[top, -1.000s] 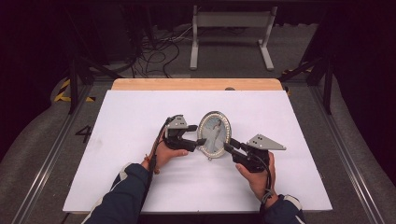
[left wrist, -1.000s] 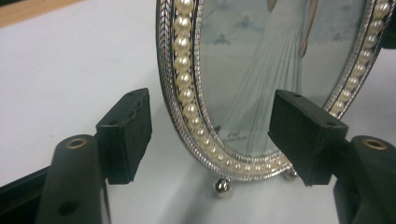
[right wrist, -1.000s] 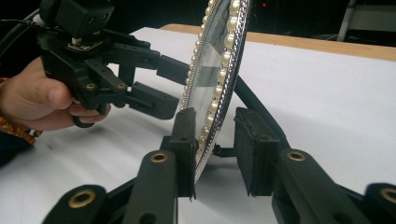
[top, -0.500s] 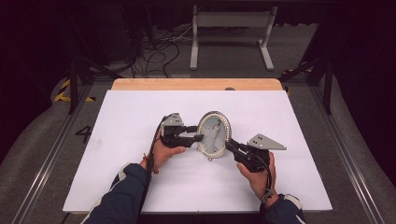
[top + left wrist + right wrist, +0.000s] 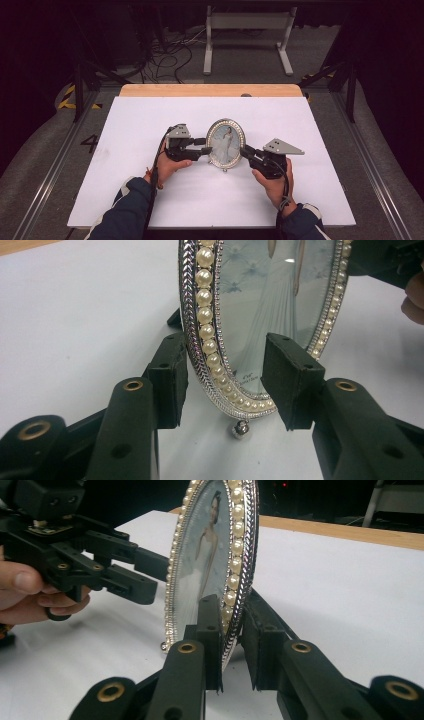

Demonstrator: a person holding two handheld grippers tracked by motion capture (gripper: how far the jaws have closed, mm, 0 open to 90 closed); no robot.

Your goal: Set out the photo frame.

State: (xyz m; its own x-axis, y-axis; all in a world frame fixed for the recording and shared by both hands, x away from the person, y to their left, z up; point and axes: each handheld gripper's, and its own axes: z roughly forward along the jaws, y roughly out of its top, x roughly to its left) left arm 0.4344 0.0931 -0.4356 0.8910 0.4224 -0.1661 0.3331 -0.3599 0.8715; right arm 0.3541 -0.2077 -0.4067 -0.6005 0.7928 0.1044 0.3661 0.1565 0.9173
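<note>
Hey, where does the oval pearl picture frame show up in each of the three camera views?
High view: oval pearl picture frame stands mid-table between the grippers.
Left gripper view: upper centre-right, rim between the open jaws.
Right gripper view: upper centre, rim in the jaws.
Shared landmark: the white table top.

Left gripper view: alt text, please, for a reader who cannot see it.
An upright oval picture frame, edged with pearls, stands on a white table between the left gripper's two black jaws, which straddle its rim with gaps either side. The glass shows a figure in a long pale dress.
</note>
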